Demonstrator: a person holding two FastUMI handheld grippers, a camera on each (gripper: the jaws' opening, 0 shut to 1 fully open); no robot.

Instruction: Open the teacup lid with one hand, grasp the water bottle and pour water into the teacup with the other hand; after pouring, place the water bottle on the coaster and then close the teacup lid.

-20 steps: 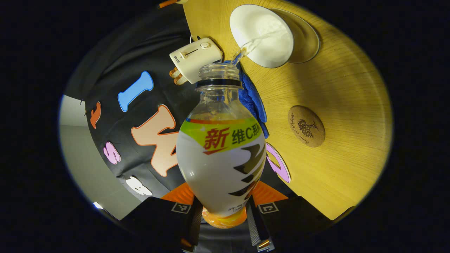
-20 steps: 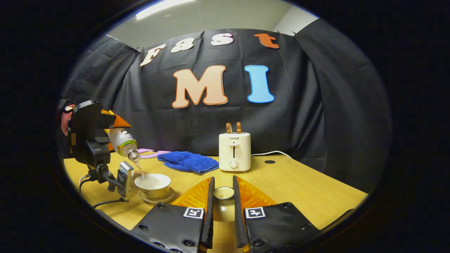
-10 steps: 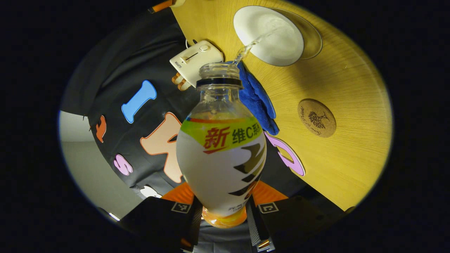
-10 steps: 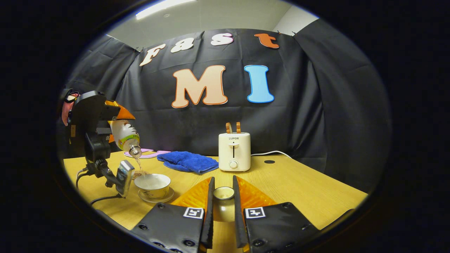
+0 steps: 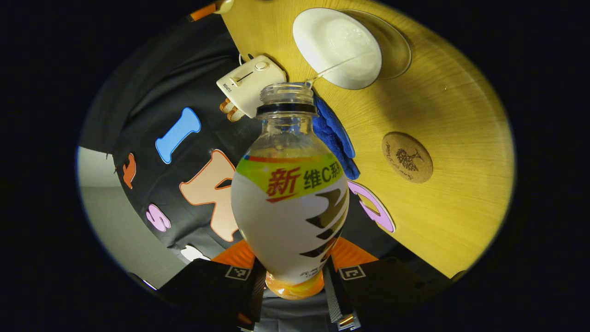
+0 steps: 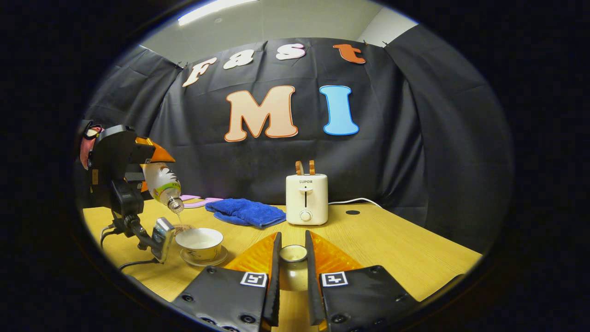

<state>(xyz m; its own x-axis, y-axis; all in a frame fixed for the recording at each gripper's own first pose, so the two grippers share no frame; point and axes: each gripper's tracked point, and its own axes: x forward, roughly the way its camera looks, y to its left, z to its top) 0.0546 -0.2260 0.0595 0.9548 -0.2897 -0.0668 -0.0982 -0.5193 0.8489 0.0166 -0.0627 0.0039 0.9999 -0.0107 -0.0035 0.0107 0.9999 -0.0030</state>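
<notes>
My left gripper (image 5: 290, 276) is shut on the uncapped water bottle (image 5: 289, 203), held tilted mouth-down over the white teacup (image 5: 336, 46) on its saucer (image 5: 398, 48). A thin thread of water runs from the bottle's mouth into the cup. In the right gripper view the bottle (image 6: 162, 185) hangs above the teacup (image 6: 199, 243) at the left. My right gripper (image 6: 292, 258) is shut on the teacup lid (image 6: 293, 254), held over the table to the right of the cup. A round cork coaster (image 5: 407, 157) lies on the wooden table (image 5: 451, 193).
A cream toaster (image 6: 306, 199) with bread in its slots stands at the back of the table, its cord trailing right. A blue cloth (image 6: 246, 212) lies between toaster and cup. A small device on a cabled stand (image 6: 162, 233) sits just left of the cup.
The stream from the bottle has thinned from a full pour to a fine thread, and the bottle has tipped back a little. The right gripper with the lid has stayed put.
</notes>
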